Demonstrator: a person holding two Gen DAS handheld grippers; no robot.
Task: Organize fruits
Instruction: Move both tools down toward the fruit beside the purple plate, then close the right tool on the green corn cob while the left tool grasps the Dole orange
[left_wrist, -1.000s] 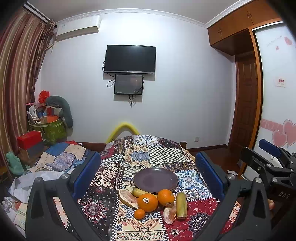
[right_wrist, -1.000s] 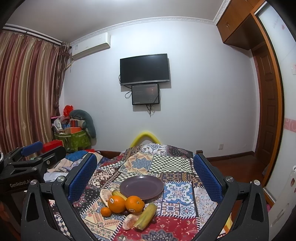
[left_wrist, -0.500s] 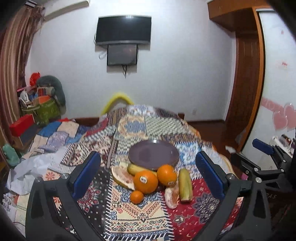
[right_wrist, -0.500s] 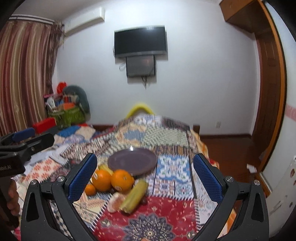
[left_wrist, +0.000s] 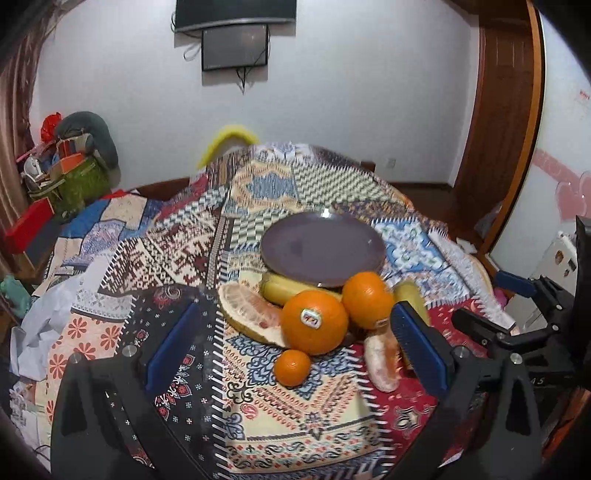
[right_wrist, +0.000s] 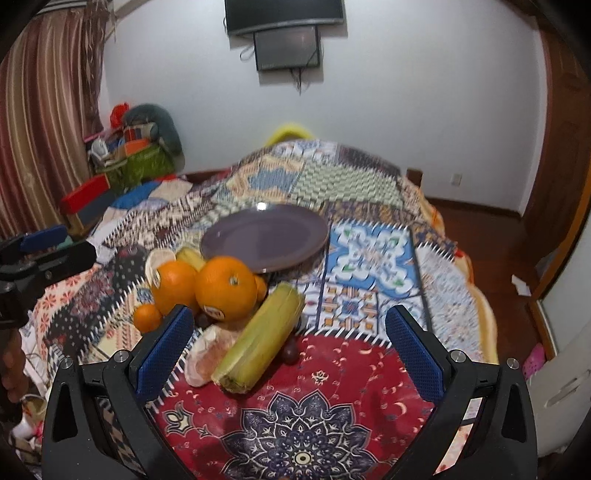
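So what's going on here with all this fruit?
A person holds tongs in each hand over a patterned cloth. Both the left tongs and right tongs are open and empty. The oranges, corn cob and other fruit lie beside the purple plate, which has nothing on it.

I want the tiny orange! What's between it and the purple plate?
The big stickered orange sits between the tiny orange and purple plate, shown in the left wrist view.
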